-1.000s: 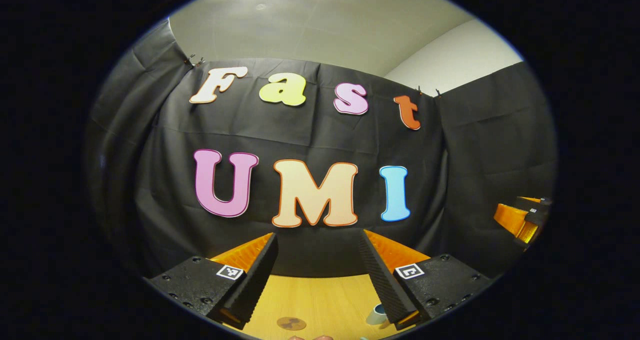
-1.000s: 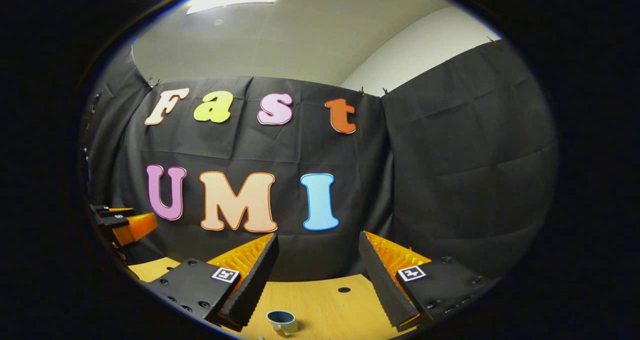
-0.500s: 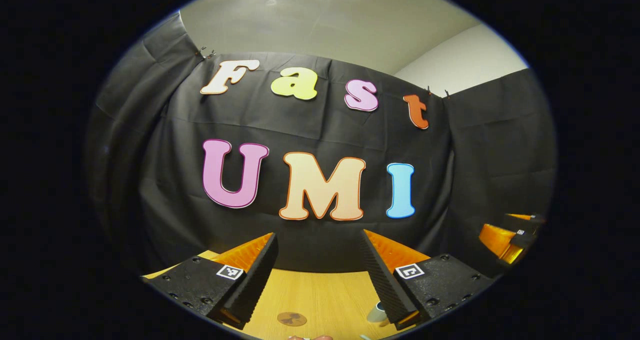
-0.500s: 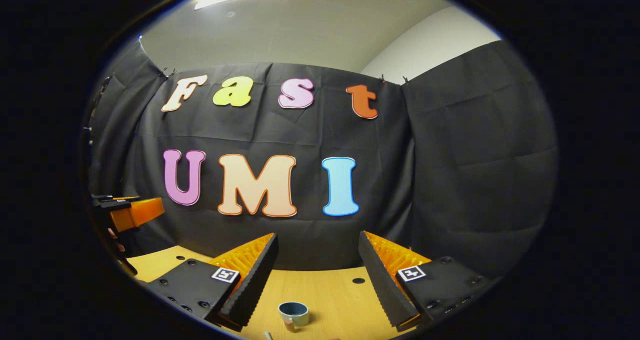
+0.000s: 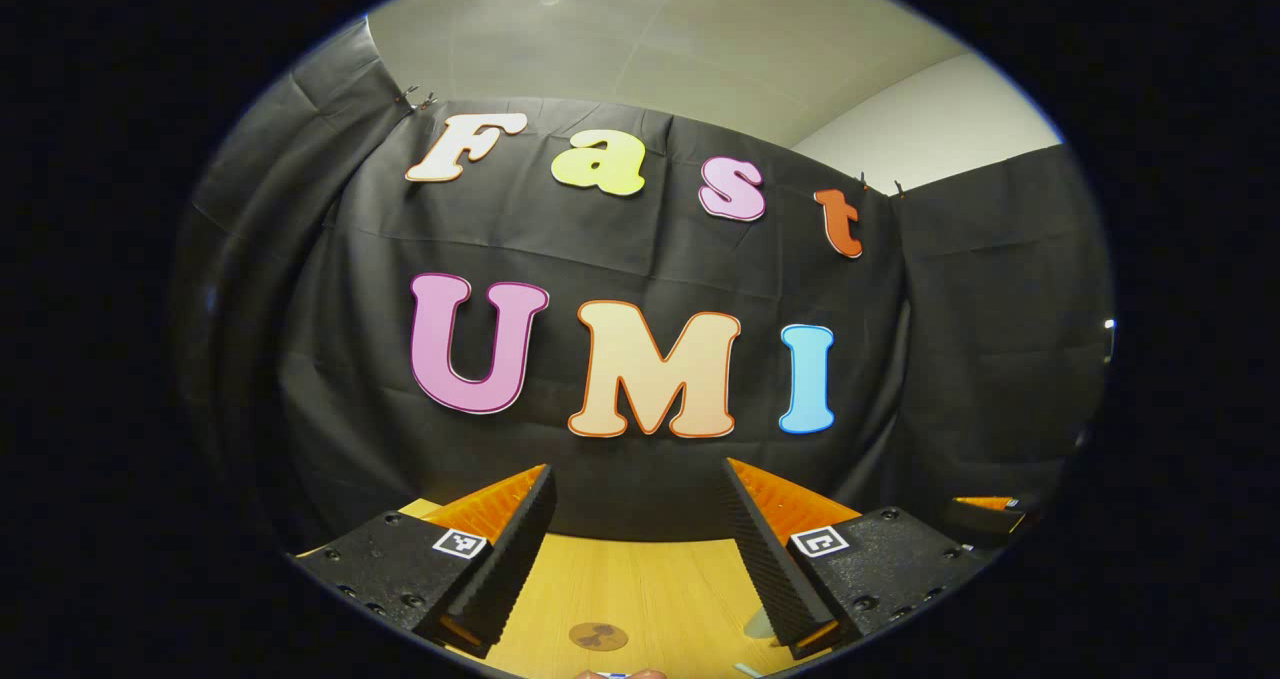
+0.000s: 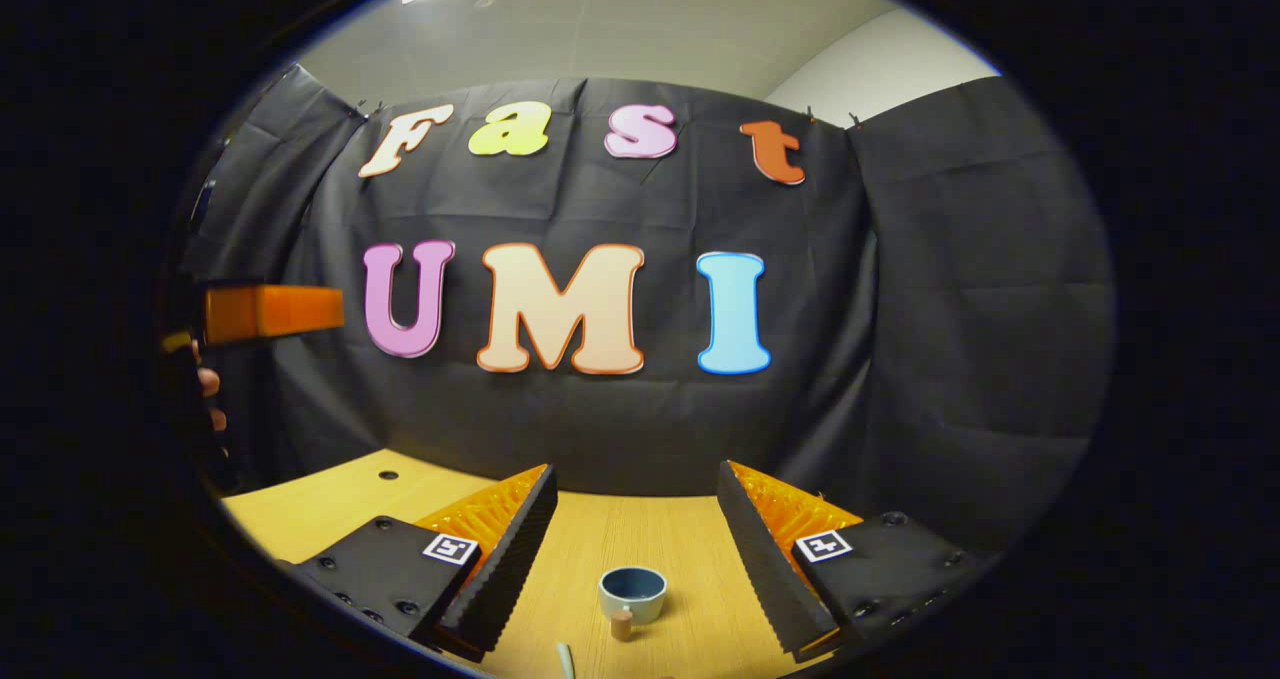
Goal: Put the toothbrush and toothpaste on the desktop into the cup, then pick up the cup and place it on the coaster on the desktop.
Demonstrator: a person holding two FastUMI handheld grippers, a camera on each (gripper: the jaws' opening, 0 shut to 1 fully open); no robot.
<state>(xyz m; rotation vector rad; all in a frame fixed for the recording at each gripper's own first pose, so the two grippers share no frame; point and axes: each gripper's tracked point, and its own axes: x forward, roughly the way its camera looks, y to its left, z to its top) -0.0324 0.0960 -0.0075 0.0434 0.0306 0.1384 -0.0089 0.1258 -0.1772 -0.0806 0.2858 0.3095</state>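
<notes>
In the right gripper view a pale blue cup (image 6: 632, 592) stands upright on the wooden desktop (image 6: 320, 504), with a small brown knob (image 6: 622, 625) at its near side. It sits ahead of my open right gripper (image 6: 632, 474), between the lines of its fingers. A white tip, maybe the toothbrush (image 6: 565, 660), pokes in at the bottom edge. In the left gripper view a round brown coaster (image 5: 598, 636) lies on the desktop (image 5: 640, 584) ahead of my open left gripper (image 5: 638, 474). The cup (image 5: 759, 623) peeks out behind the right finger. Both grippers hold nothing.
The left gripper (image 6: 272, 311) hangs at the far left of the right gripper view, a hand (image 6: 208, 395) below it. The right gripper (image 5: 985, 507) shows low at the right of the left gripper view. A small hole (image 6: 388, 475) marks the desktop. Black cloth walls close the back.
The right gripper has tipped down, so more desktop shows and the cup sits higher in its view. The left gripper shifted slightly. Both stay open.
</notes>
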